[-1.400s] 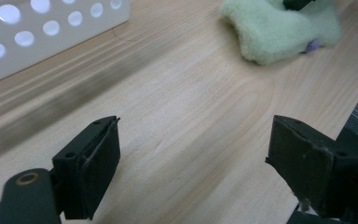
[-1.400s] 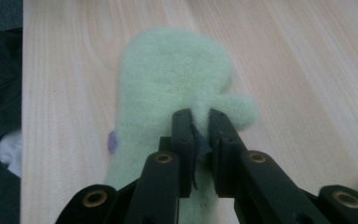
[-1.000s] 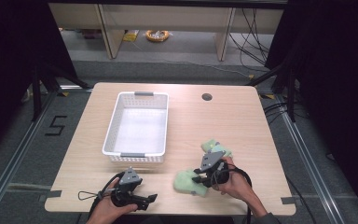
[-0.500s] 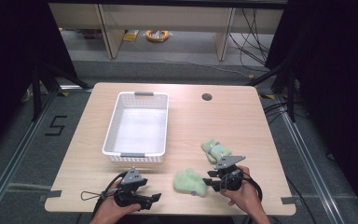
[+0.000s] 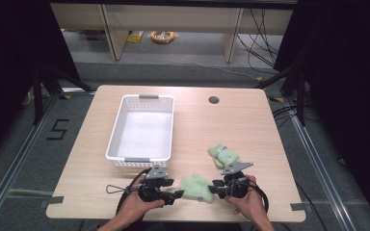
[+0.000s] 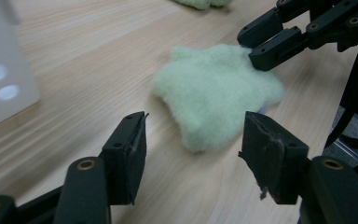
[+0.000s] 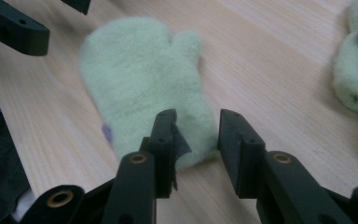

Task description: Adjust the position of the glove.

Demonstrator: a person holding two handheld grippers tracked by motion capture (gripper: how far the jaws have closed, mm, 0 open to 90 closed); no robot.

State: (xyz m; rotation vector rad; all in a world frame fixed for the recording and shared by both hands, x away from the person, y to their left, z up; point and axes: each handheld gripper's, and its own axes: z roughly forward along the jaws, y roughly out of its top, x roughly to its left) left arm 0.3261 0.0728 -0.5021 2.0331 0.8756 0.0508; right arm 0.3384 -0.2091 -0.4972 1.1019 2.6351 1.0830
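Pale green fleece mitten [image 5: 196,187] lies flat on the light wood bench [image 5: 250,125] near its front edge, between both grippers. Left gripper [image 6: 193,140] has just been closing, jaws still apart, the mitten's edge just ahead of them, no contact. Right gripper [image 7: 196,133] is part open around the cuff end; can't tell if the pads press. The mitten looks soft, light and limp, so it'll sag and fold when lifted. Best hold: pinch the cuff edge, second grip at the opposite edge. A second green fleece piece [image 5: 223,155] sits apart; white perforated plastic basket [image 5: 116,139] behind.

Two green mittens [image 5: 196,186] [image 5: 223,155], one white basket [image 5: 143,161], one table [image 5: 250,120], two grippers [image 5: 179,195] [image 5: 214,186].
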